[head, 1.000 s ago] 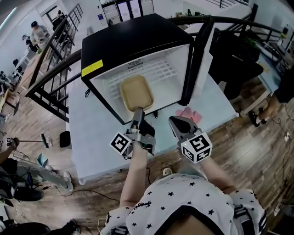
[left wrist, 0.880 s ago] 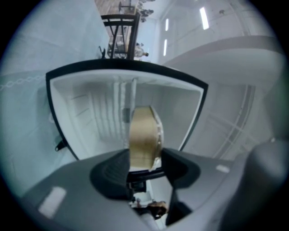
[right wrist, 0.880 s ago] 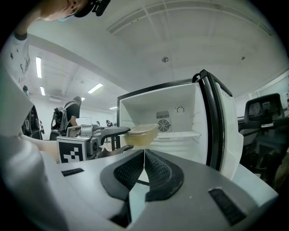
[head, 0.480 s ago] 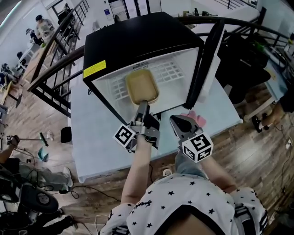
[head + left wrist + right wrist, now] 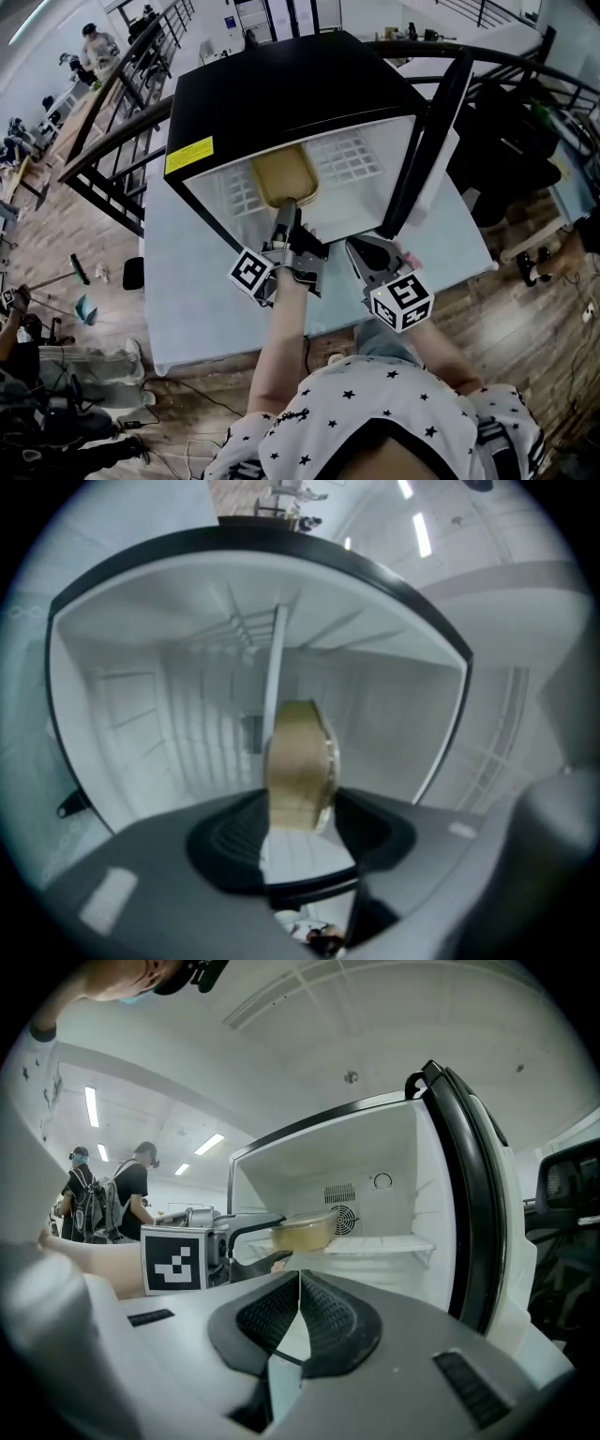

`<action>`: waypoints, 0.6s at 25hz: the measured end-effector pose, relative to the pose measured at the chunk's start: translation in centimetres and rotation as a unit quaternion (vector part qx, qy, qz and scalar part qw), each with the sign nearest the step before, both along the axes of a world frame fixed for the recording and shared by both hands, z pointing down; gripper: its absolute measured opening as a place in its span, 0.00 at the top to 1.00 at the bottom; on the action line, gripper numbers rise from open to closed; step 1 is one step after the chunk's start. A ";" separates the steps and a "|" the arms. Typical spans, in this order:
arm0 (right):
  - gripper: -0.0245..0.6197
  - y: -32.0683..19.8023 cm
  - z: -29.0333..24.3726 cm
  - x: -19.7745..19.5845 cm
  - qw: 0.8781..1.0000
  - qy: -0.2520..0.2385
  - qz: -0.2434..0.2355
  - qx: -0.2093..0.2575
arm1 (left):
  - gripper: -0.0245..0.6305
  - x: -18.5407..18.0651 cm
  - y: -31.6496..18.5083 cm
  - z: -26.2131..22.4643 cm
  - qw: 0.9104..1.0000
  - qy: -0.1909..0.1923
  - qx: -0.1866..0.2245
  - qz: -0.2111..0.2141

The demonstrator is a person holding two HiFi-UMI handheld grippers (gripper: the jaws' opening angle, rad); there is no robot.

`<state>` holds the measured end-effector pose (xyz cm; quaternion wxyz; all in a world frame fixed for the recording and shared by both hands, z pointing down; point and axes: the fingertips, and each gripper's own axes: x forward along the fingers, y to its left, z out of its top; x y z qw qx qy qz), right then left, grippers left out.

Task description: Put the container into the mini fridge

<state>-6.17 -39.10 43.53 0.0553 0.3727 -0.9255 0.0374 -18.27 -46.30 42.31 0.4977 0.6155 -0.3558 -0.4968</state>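
Your left tongs (image 5: 285,208) grip the container (image 5: 284,174) inside the open mini fridge (image 5: 281,94); your right tongs (image 5: 362,247) are closed, empty, over the desk (image 5: 187,309)

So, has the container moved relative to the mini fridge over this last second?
Yes. Held by the left gripper, the container has gone deeper into the mini fridge: in the head view its far end now meets the top front edge, where a gap showed before.

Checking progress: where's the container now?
Head view, centre: the container is inside the open fridge, by its wire shelf, held by the left gripper.
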 end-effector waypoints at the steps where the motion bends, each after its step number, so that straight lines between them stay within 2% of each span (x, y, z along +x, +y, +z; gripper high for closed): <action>1: 0.93 -0.2 0.0 0.1 1.000 -0.001 0.000 -0.001 | 0.63 -0.1 -0.3 -0.1 1.000 0.002 0.000 -0.001; 15: 0.93 -1.4 0.1 -0.5 1.000 -0.006 -0.006 -0.004 | 0.62 -0.6 -2.2 -0.7 1.000 -0.006 0.003 -0.001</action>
